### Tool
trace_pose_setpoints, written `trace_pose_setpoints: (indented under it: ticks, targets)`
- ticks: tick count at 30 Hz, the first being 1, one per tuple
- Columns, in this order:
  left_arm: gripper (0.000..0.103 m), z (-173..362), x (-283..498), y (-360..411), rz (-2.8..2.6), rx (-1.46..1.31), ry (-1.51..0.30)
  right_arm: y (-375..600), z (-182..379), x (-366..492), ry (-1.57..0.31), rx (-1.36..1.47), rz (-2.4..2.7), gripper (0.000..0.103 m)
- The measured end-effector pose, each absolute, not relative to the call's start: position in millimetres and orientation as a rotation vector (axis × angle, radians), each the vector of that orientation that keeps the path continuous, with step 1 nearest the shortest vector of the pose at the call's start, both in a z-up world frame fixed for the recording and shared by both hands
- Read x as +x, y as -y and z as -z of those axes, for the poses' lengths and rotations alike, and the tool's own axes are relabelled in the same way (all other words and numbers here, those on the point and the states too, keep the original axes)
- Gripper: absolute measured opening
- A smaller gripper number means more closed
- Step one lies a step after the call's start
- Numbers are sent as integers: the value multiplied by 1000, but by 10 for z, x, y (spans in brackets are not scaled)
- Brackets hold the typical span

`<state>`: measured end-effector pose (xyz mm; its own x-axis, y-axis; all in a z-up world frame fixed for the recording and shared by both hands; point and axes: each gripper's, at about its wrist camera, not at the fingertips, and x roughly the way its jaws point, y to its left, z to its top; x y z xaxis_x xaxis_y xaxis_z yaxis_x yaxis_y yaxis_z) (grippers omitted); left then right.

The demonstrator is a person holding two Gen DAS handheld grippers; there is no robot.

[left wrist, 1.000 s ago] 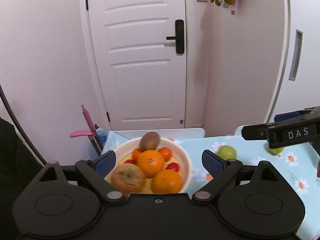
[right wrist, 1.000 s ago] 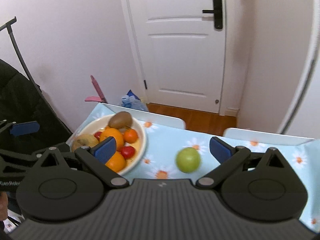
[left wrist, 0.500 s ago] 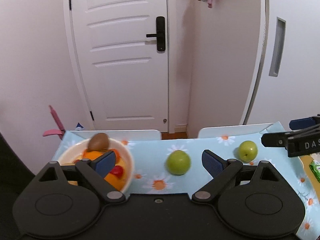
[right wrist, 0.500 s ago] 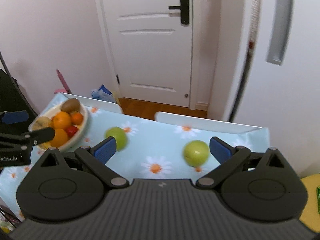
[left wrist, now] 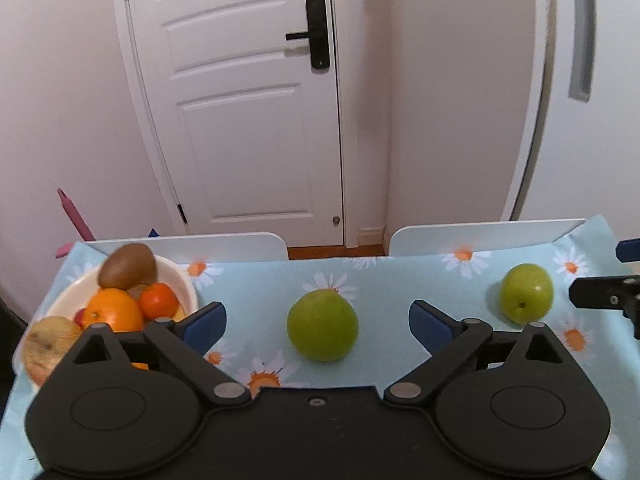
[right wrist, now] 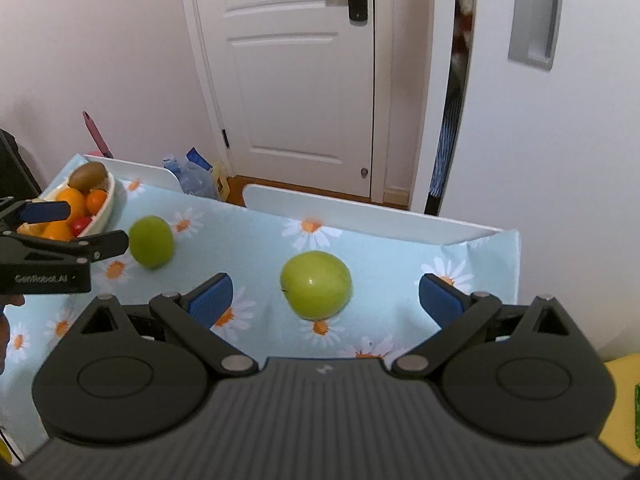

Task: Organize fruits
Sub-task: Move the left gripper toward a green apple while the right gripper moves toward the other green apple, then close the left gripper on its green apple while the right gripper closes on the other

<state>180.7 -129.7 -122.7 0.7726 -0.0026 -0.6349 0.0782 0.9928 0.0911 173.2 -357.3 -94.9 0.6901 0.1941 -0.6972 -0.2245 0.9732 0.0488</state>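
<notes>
Both tools are spread wide, each framing a green apple on the worktop: left tool [left wrist: 316, 322] around the centre apple [left wrist: 322, 325], right tool [right wrist: 323, 295] around another [right wrist: 316, 284]. Firm, smooth, rollable; grip across the widest middle.

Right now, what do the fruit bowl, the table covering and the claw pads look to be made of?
Fruit bowl: probably glazed ceramic, possibly melamine; cream, smooth, with a thick rounded rim.
Table covering: looks like wipeable vinyl or coated fabric; pale blue daisy print, and its edge folds down stiffly at the corner.
Pads on the right claw: seemingly rubber or soft plastic; matte blue, set on black hard-plastic linkages.
</notes>
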Motion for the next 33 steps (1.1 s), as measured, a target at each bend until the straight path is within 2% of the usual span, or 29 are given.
trace_pose_setpoints:
  ticks: [3,11,17,24,26,33]
  targets:
    - [96,1395,1936,1300,42,108,-711,3571,1094,1821,-779,-40,-241,103]
    - [78,1679,2121,1343,51,134,-756,3513,1320,2021,-800,-29,-271,103]
    - [60,1713,2173,1324,58,115,-773,3455,1390,2116,-812,-30,-290,103]
    - [59,1711,2143,1318,53,135,-770,3366,1436,2185,-825,-44,-306,103]
    - [59,1708,2123,1310,46,136,-770,3349,1442,2204,-830,-43,-312,98]
    - [59,1714,2034,1273,34,135,-774,3326,1436,2219,-828,-48,-305,93]
